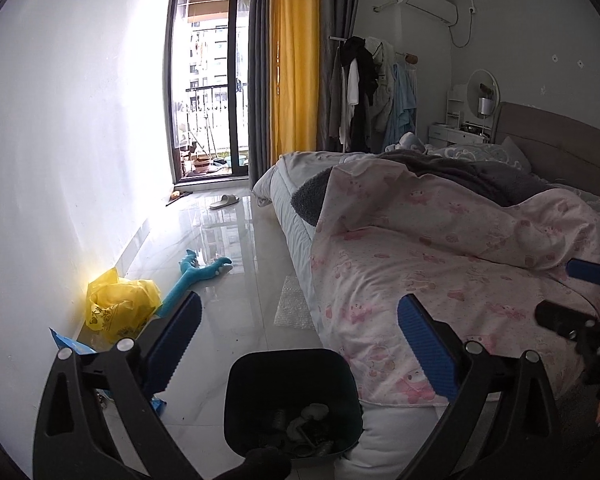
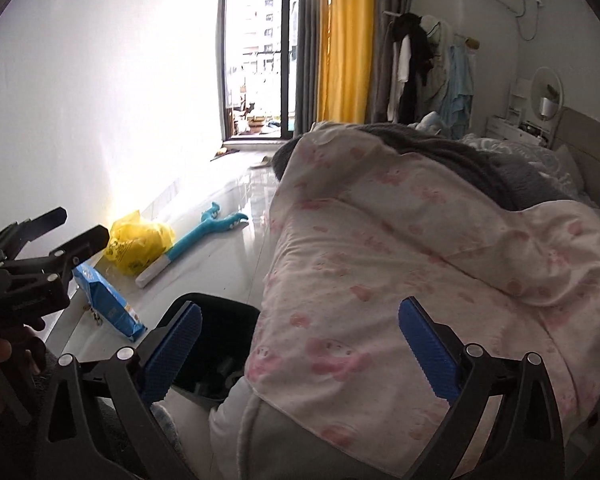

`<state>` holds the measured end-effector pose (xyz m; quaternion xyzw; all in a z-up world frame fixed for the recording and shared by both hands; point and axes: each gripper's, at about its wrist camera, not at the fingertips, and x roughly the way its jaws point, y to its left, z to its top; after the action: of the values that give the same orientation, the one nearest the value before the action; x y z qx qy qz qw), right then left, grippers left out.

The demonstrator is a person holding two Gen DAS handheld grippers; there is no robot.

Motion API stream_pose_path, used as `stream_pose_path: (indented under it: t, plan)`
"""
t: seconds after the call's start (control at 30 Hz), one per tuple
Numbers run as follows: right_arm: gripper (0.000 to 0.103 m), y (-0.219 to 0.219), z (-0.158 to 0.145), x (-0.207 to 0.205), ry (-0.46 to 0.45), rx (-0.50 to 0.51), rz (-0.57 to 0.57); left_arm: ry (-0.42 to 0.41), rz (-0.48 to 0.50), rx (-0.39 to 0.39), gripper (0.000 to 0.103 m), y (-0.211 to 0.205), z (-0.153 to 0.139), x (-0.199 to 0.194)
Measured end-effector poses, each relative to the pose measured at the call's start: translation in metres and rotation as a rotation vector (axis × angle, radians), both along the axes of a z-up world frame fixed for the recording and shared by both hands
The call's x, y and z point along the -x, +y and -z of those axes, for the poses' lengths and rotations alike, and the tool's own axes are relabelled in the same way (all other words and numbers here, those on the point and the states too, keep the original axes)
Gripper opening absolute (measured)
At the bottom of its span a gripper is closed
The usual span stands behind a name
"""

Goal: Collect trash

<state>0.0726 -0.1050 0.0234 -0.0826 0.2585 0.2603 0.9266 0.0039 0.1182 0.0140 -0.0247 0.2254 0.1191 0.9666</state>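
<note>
Trash bin (image 1: 292, 396) shows its contents only from the left claw (image 1: 296, 344), both claws spread.

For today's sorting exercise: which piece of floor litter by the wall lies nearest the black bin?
The blue packet; the yellow bag lies farther from the bin.

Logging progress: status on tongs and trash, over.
Both tongs open, empty. Bin beside bed. Yellow bag, blue packet still on floor.

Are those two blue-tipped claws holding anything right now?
No. Both the left gripper and the right gripper are wide open, with nothing between their fingers.
</note>
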Motion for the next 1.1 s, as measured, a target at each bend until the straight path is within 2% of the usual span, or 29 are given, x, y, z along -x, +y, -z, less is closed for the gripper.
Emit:
stream_pose_path:
  t: [0.1,0.17,0.27,0.4,0.5,0.7,0.87,1.1]
  plan:
    - [0.1,-0.034,-0.012,0.008,-0.066,-0.037,0.035,-0.004,0.021,0.0,0.1,-0.012,-0.003,0.002]
    - [0.1,-0.053,-0.014,0.01,-0.077,-0.059,0.065,0.008,0.03,0.008,0.1,-0.016,-0.001,0.003]
    - [0.1,-0.083,-0.009,0.01,-0.078,-0.094,0.093,0.043,0.031,-0.018,0.1,-0.027,0.005,0.001]
    - [0.1,-0.114,0.004,0.019,-0.059,-0.128,0.127,0.033,0.044,0.011,0.1,-0.033,0.008,0.008]
    - [0.1,-0.13,0.01,0.02,-0.038,-0.155,0.135,0.021,0.049,0.004,0.1,-0.036,0.008,0.011]
    - [0.1,-0.132,0.02,0.01,0.014,-0.161,0.106,0.051,0.076,0.001,0.1,-0.036,0.014,0.007]
    - [0.1,-0.134,0.02,0.015,0.008,-0.171,0.1,0.049,0.085,0.038,0.1,-0.035,0.013,0.004]
    - [0.1,-0.134,0.02,0.017,0.016,-0.178,0.093,0.087,0.08,0.018,0.1,-0.042,0.017,-0.001]
